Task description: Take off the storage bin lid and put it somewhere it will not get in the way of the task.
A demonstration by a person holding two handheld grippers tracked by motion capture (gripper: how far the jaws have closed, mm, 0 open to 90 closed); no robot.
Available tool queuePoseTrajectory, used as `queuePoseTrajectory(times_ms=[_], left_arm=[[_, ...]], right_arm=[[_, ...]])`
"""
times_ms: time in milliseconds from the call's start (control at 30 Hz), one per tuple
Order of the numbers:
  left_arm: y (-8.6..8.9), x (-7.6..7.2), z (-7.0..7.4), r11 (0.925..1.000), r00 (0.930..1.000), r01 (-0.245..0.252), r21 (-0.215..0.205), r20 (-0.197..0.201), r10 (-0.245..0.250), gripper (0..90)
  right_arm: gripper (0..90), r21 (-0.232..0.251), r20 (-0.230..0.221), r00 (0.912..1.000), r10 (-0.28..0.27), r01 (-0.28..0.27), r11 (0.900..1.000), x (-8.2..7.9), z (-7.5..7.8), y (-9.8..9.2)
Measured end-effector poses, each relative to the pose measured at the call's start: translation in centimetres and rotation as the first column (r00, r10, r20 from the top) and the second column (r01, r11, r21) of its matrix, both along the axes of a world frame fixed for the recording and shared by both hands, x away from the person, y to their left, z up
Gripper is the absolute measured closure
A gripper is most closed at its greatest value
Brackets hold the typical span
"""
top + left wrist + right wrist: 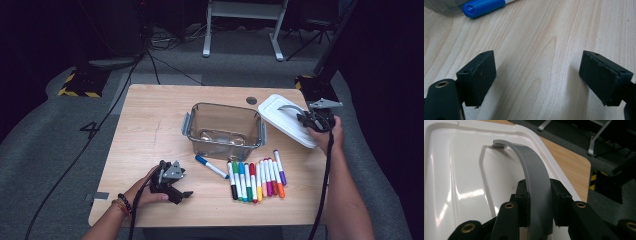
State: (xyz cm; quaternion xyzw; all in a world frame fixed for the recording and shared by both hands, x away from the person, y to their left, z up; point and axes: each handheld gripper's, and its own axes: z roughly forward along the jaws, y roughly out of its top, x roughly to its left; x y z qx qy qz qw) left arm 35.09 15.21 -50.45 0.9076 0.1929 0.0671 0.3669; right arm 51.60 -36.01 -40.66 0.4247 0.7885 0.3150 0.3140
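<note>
A white lid (pixel 280 112) lies tilted at the table's right edge, beside a clear plastic bin (pixel 200 125). My right gripper (pixel 302 119) is shut on the lid's grey arched handle (pixel 534 167), and its jaws press the strap from both sides over the white lid (pixel 461 182). My left gripper (pixel 186 194) rests low over the front left of the table. Its jaws stand apart over bare wood, so the left gripper (pixel 537 72) is open with nothing between them. A blue-capped marker (pixel 211 166) lies in front of the bin, and its cap (pixel 484 6) is ahead of the left jaws.
A row of several coloured markers (pixel 257 180) lies side by side on the wooden table (pixel 150 120), in front of the bin. A round cable hole (pixel 251 100) sits near the table's far edge. Cables trail over the grey floor (pixel 50 130) around the table.
</note>
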Motion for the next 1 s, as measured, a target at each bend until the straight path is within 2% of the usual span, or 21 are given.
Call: queuePoseTrajectory(times_ms=[33,200,300,733,900,1000], left_arm=[[0.0,0.0,0.0,1.0,1.0,0.0,0.0,0.0,0.0,14.6],[0.0,0.0,0.0,1.0,1.0,-0.001,0.0,0.0,0.001,14.6],[0.0,0.0,0.0,1.0,1.0,-0.001,0.0,0.0,0.001,14.6],[0.0,0.0,0.0,1.0,1.0,-0.002,0.0,0.0,0.002,14.6],[0.0,0.0,0.0,1.0,1.0,-0.002,-0.001,0.0,0.002,14.6],[0.0,0.0,0.0,1.0,1.0,-0.002,0.0,0.0,0.002,14.6]], right_arm=[[70.9,-0.013,-0.008,0.9998,-0.02,0.02,1.0,0.2,-0.4,-0.2],[70.9,-0.013,-0.028,0.9986,-0.044,0.044,0.999,0.3,-1.4,-0.4],[70.9,-0.042,-0.055,0.9969,-0.055,0.053,0.998,0.3,-2.6,-0.4],[70.2,-0.063,-0.107,0.9924,-0.062,0.055,0.996,0.1,-5.8,0.1],[69.6,-0.05,-0.122,0.9908,-0.059,0.053,0.997,0.0,-6.5,0.0],[68.5,-0.066,-0.139,0.9891,-0.05,0.041,0.997,-0.1,-7.0,0.2]])
